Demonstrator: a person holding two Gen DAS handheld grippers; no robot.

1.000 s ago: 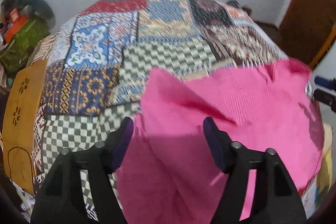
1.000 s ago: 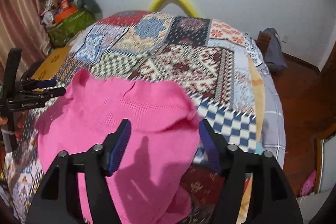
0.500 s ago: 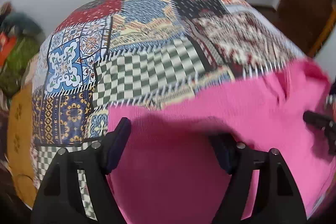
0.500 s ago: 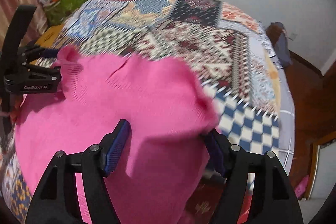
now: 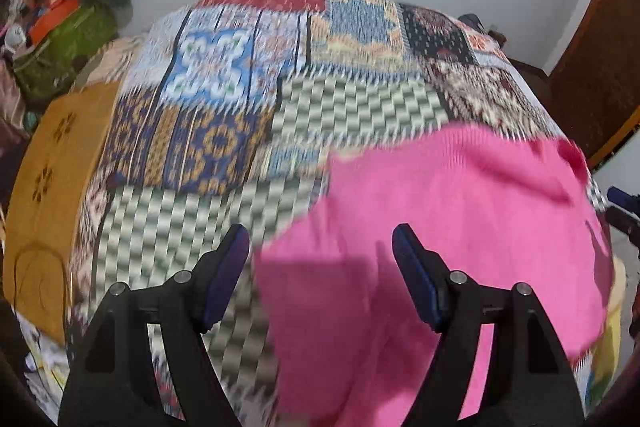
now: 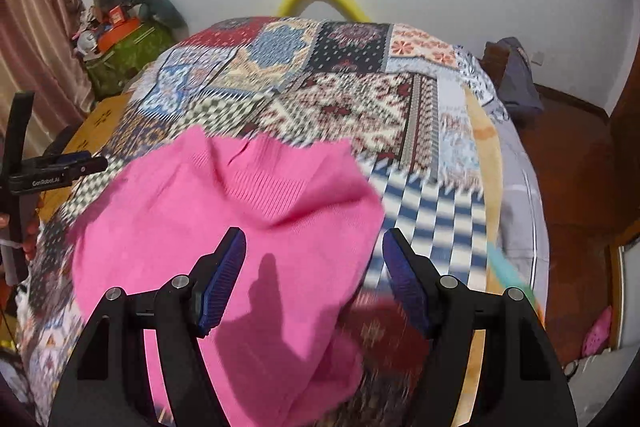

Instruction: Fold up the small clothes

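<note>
sweater (image 5: 440,227) pink, lay on patchwork bedspread (image 5: 224,131) | left claw (image 5: 320,251) spread wide, empty | right claw (image 6: 312,251) spread wide, empty

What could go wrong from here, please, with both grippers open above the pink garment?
1. The pink garment lies rumpled on the patchwork bedspread, so a fold made now may set in creases.
2. The right gripper straddles the garment's right edge; closing there might catch the bedspread too.
3. Both views are motion-blurred, so the left gripper could grasp off target.

A knit garment (image 6: 224,211) is spread on the near part of a patchwork bedspread (image 6: 360,99). A loaded bag (image 6: 128,55) is set beyond the bed's far left corner.
</note>
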